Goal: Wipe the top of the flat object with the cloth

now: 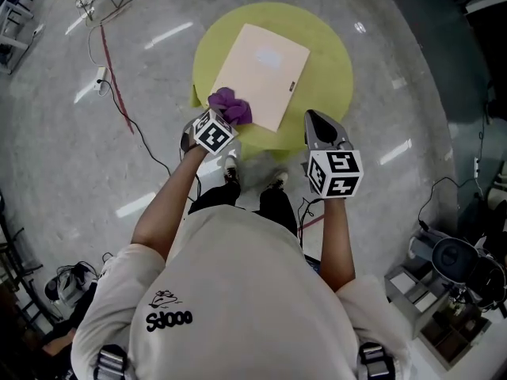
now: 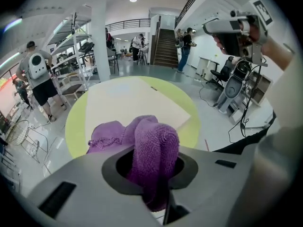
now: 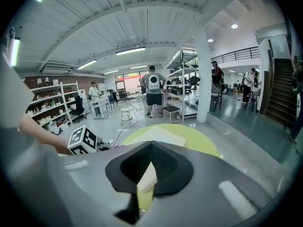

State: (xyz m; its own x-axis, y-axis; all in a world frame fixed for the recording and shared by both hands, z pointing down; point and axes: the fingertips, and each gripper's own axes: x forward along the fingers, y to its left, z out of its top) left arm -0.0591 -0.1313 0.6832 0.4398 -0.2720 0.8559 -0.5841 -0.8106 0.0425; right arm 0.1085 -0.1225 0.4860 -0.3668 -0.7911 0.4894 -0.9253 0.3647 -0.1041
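Observation:
A beige flat board (image 1: 261, 74) lies on a round yellow-green table (image 1: 325, 46). A bunched purple cloth (image 1: 230, 105) rests on the board's near left corner. My left gripper (image 1: 224, 117) is shut on it; in the left gripper view the cloth (image 2: 151, 141) fills the jaws in front of the board (image 2: 128, 103). My right gripper (image 1: 315, 119) hovers over the table's near right edge, off the board, jaws together and holding nothing. In the right gripper view the board (image 3: 158, 137) and the table (image 3: 201, 144) lie just past those jaws.
A red cable (image 1: 115, 85) and a black one trail across the floor to the left of the table. Boxes and equipment (image 1: 451, 267) stand at the lower right. People, shelving (image 2: 71, 46) and a staircase (image 2: 165, 44) are well behind the table.

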